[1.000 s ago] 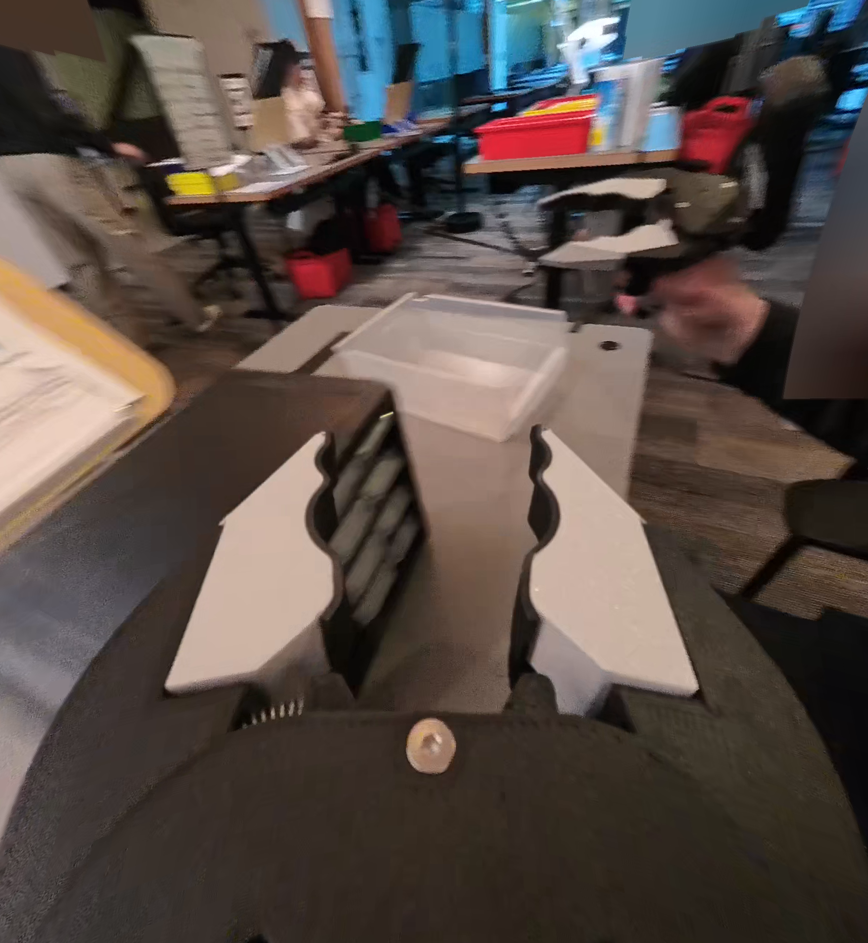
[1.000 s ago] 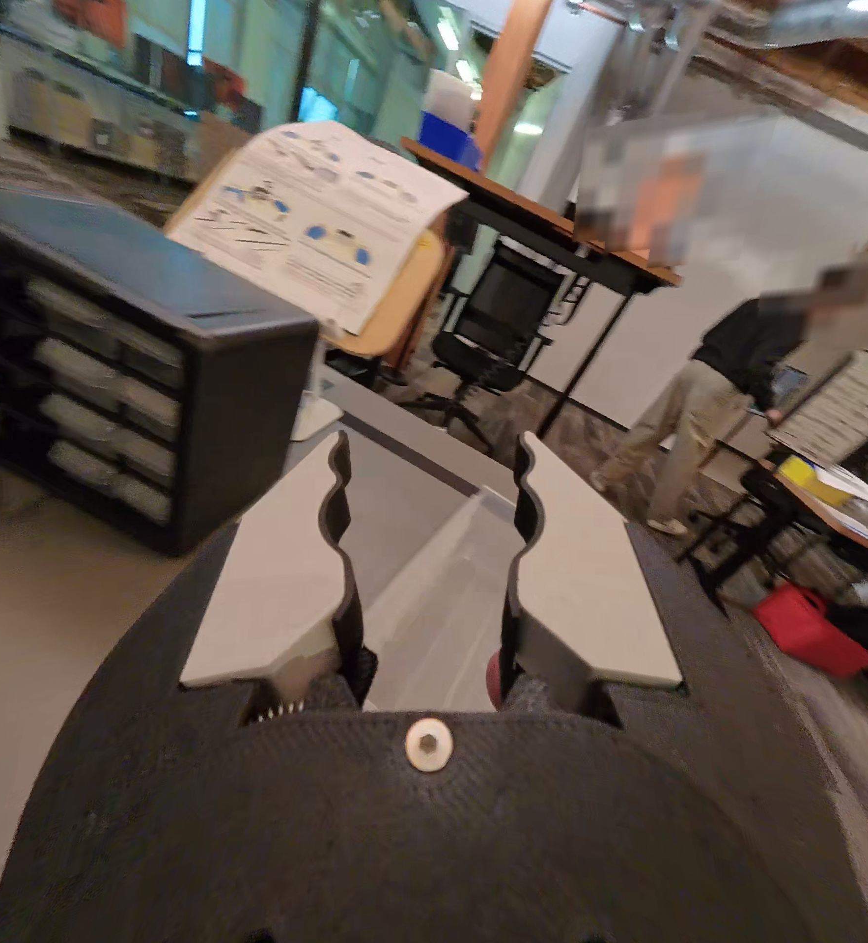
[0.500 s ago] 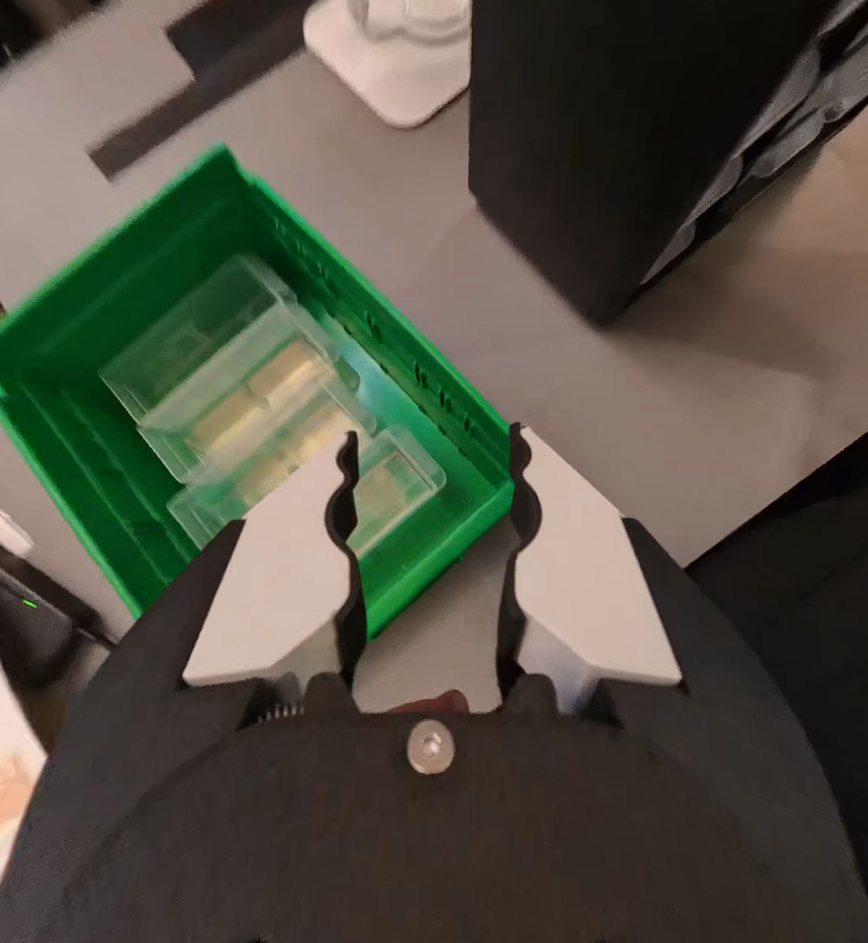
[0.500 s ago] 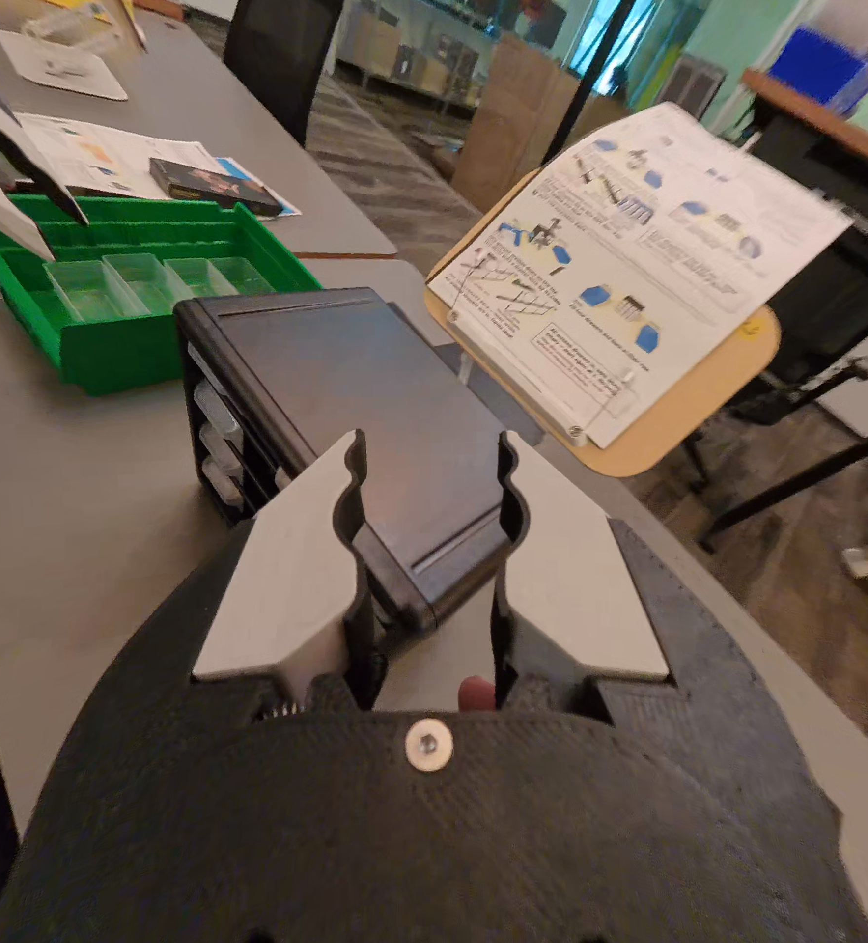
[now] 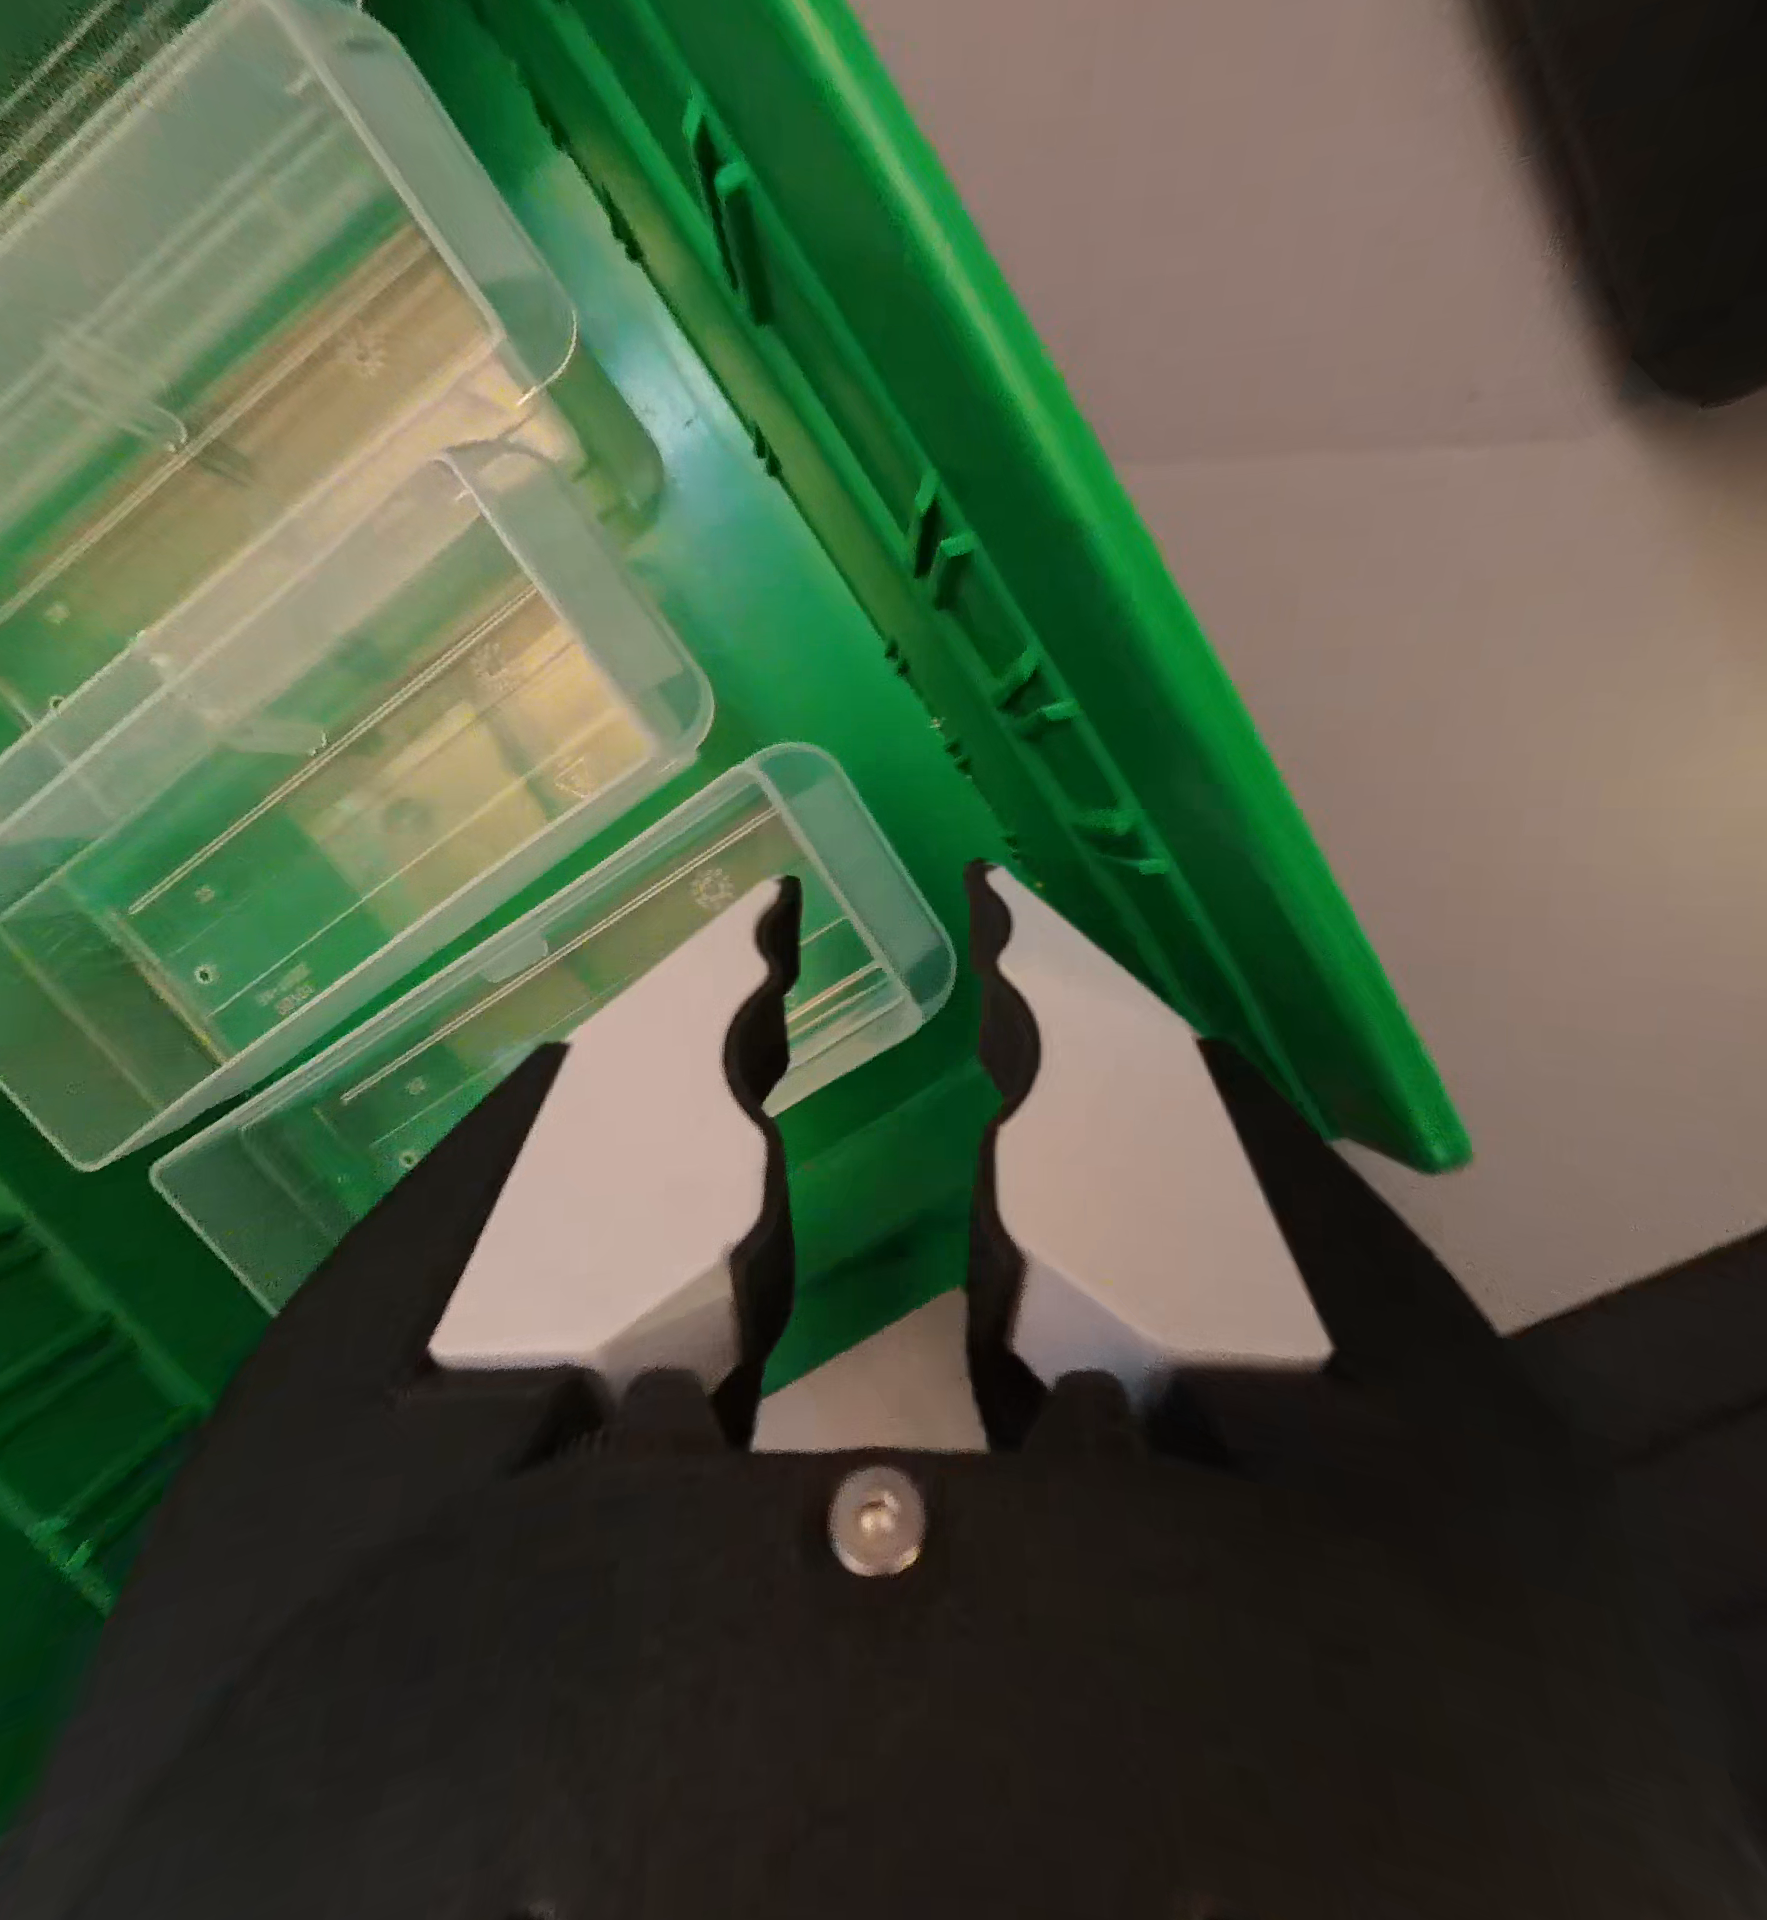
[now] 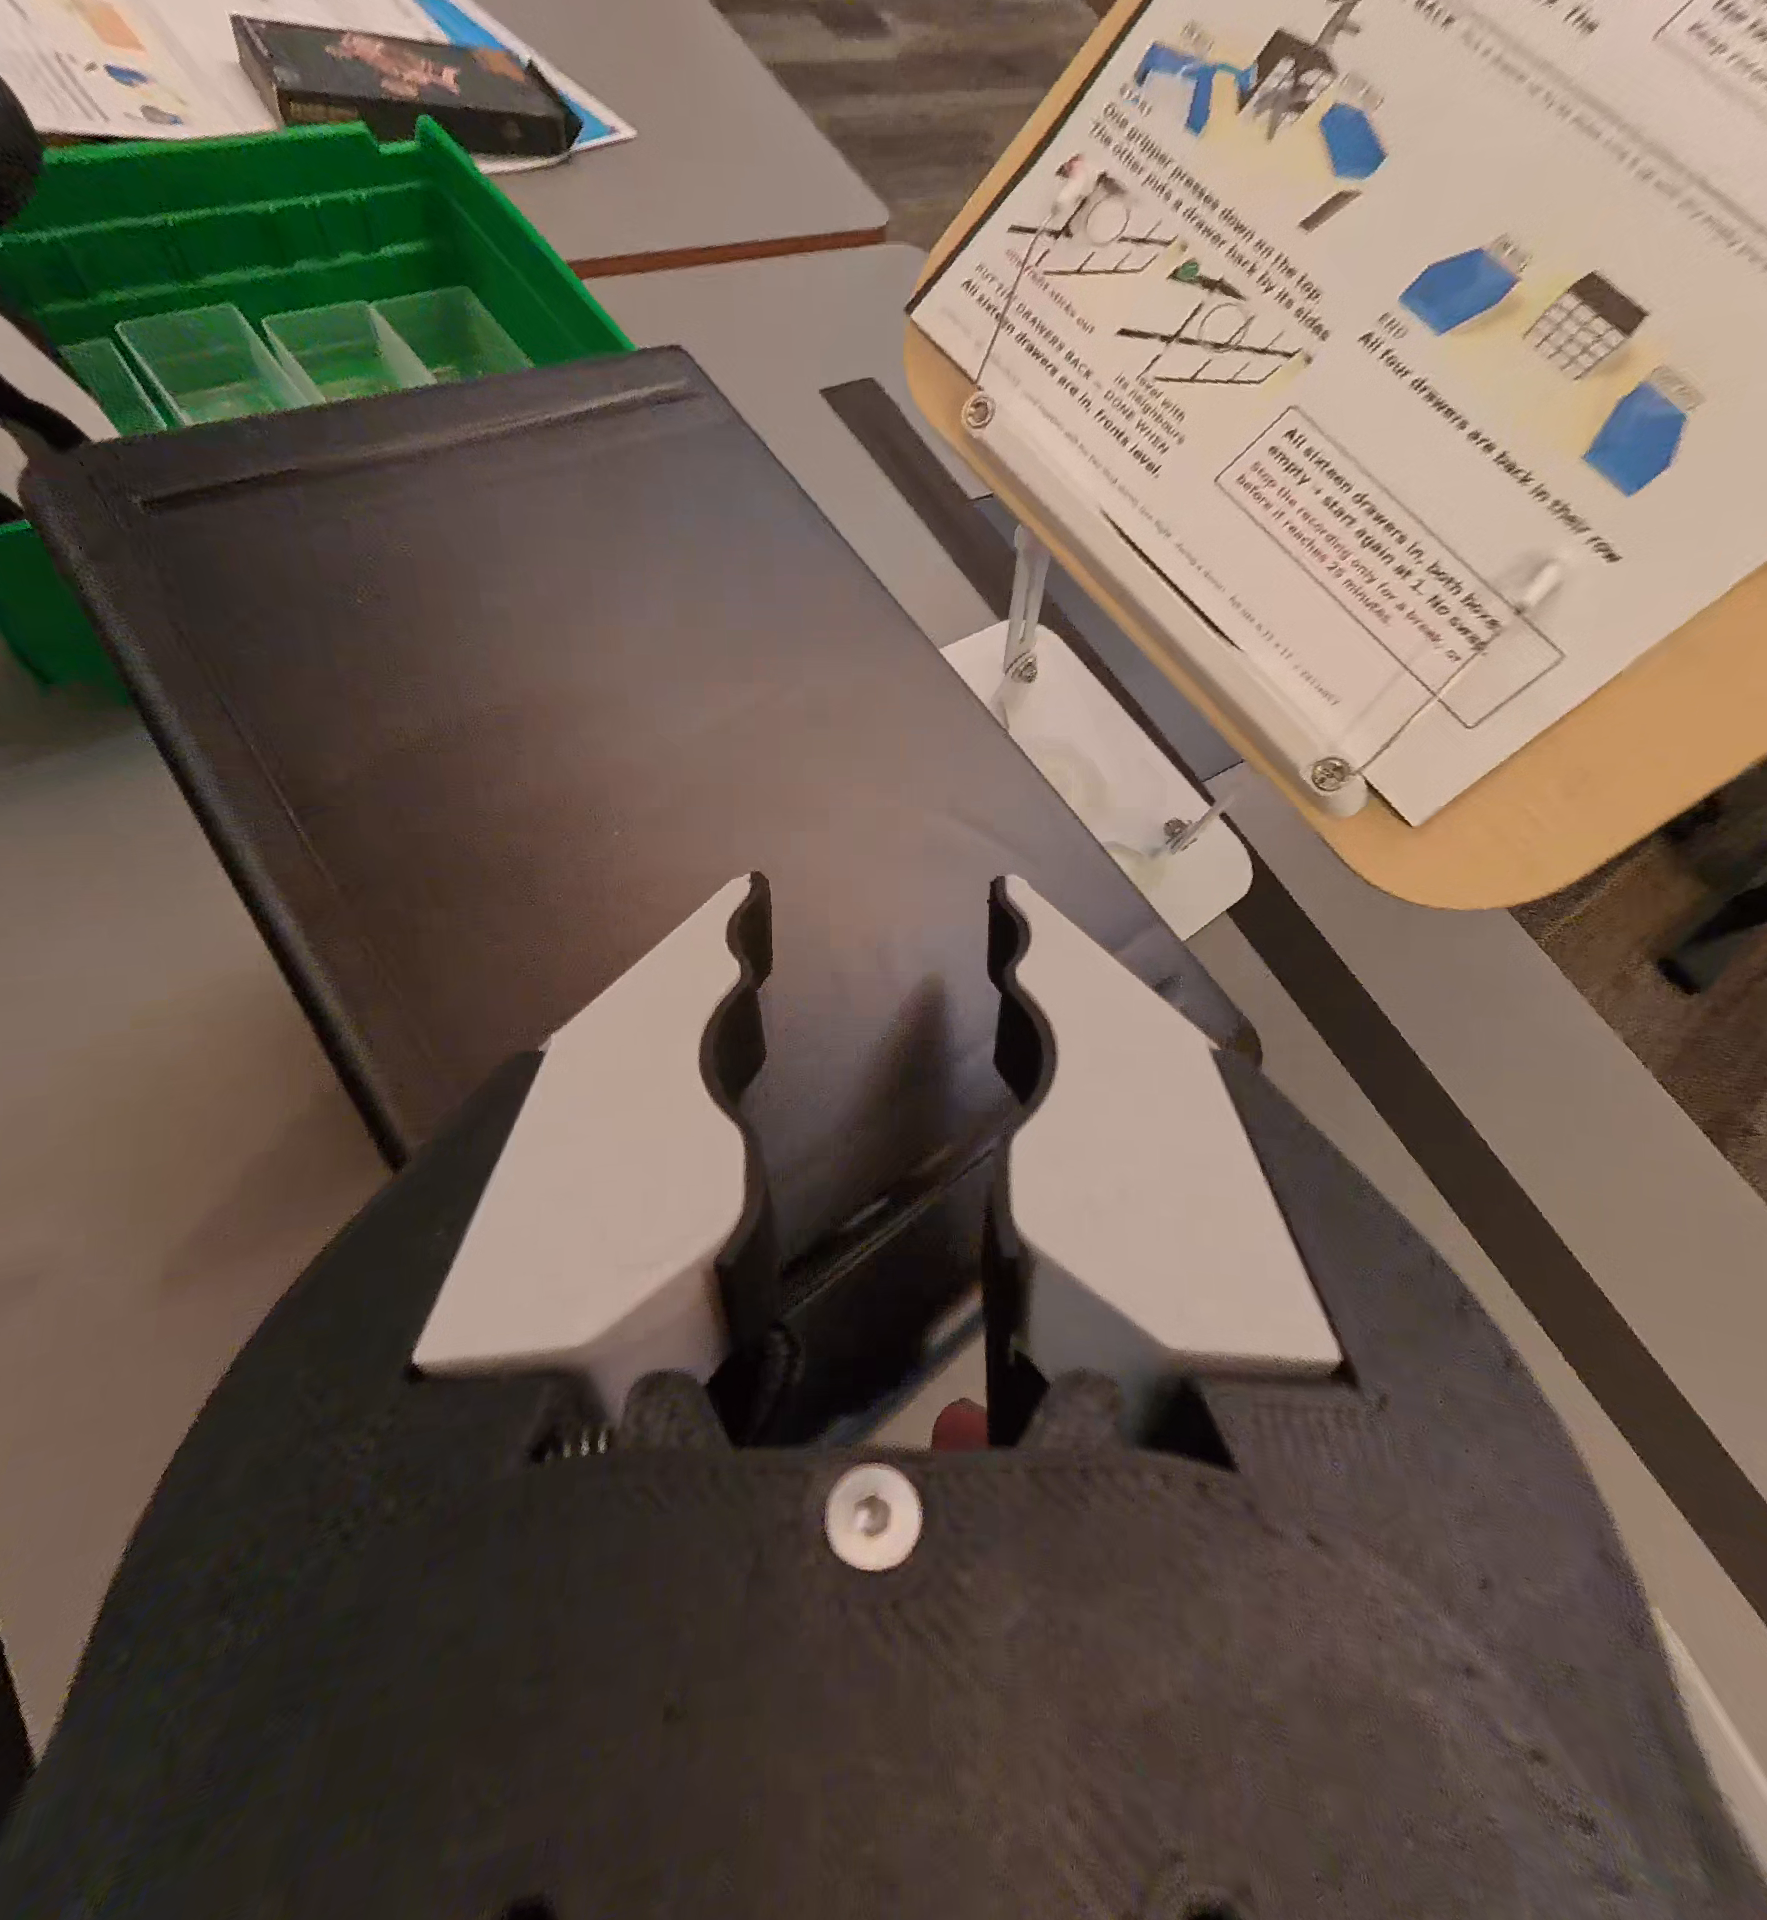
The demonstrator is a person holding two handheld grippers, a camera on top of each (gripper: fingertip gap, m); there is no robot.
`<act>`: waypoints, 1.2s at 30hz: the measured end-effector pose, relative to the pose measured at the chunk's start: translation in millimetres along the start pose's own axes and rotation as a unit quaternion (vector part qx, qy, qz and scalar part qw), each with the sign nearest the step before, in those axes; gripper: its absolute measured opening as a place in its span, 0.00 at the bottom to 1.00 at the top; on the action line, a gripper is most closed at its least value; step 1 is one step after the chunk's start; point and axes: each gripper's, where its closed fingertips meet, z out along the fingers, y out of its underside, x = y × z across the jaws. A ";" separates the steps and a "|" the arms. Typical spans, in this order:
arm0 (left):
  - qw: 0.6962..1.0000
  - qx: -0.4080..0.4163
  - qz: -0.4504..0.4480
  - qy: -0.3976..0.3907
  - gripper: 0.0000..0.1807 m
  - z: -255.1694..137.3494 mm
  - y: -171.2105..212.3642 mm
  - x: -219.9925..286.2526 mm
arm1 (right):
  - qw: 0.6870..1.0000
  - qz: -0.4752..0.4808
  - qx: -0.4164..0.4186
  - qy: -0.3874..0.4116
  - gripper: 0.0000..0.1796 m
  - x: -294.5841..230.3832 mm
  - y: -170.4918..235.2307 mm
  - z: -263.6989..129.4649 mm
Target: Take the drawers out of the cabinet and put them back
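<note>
Three clear plastic drawers lie side by side in a green bin [image 5: 1014, 520]. My left gripper [image 5: 881, 878] is open and empty, low over the bin's near corner. The corner of the nearest drawer [image 5: 567, 1029] lies between its fingers. A corner of the black cabinet [image 5: 1689, 208] shows at the top right. In the right wrist view my right gripper [image 6: 877, 883] is open and empty over the near end of the cabinet's flat top [image 6: 494, 675]. I cannot tell if it touches. The cabinet's front is hidden. The bin [image 6: 339, 197] with its drawers [image 6: 204, 358] stands just beyond the cabinet.
An instruction sheet on a wooden stand [image 6: 1378, 364] leans to the right of the cabinet, on a white foot [image 6: 1097, 769]. A black box [image 6: 401, 88] lies on papers behind the bin. The grey table [image 6: 79, 987] ends at the right [image 6: 1481, 1195].
My left gripper swung from facing the room down to the green bin and closed in on the drawers. My right gripper turned to the cabinet and moved over its top.
</note>
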 end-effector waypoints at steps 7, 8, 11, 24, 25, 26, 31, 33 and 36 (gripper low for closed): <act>1.000 0.004 0.002 -0.009 0.09 -0.7 0.8 -4.7 | 0.999 -0.023 -0.022 -0.023 0.15 -1.5 -3.5 24.1; 1.000 0.011 0.002 -0.005 0.09 -4.9 -0.1 -3.4 | 0.999 -0.025 -0.025 -0.028 0.13 -2.6 -3.5 25.4; 1.000 0.019 0.016 -0.004 0.08 -21.0 0.6 0.6 | 0.998 -0.024 -0.026 -0.045 0.08 -4.5 -4.5 29.0; 0.978 0.065 0.199 -0.004 0.06 -134.0 14.5 93.8 | 0.998 -0.022 -0.022 -0.045 0.00 3.2 -9.6 41.5; 0.971 0.070 0.228 0.005 0.06 -140.5 14.5 107.7 | 0.998 -0.020 -0.022 -0.046 0.00 3.4 -9.7 41.9; 0.956 0.077 0.282 0.017 0.06 -145.6 15.8 126.0 | 0.998 -0.020 -0.022 -0.046 0.00 3.3 -9.8 42.0; 0.883 0.057 0.455 0.099 0.06 -134.8 33.6 209.7 | 0.999 -0.016 -0.024 -0.043 0.00 4.1 -9.7 42.5; 0.867 0.025 0.484 0.113 0.06 -112.6 42.2 218.6 | 0.999 -0.006 -0.019 -0.041 0.00 5.5 -10.1 42.4; 0.857 -0.003 0.500 0.125 0.07 -82.9 47.9 217.6 | 0.999 0.017 -0.010 -0.030 0.00 9.9 -10.1 41.0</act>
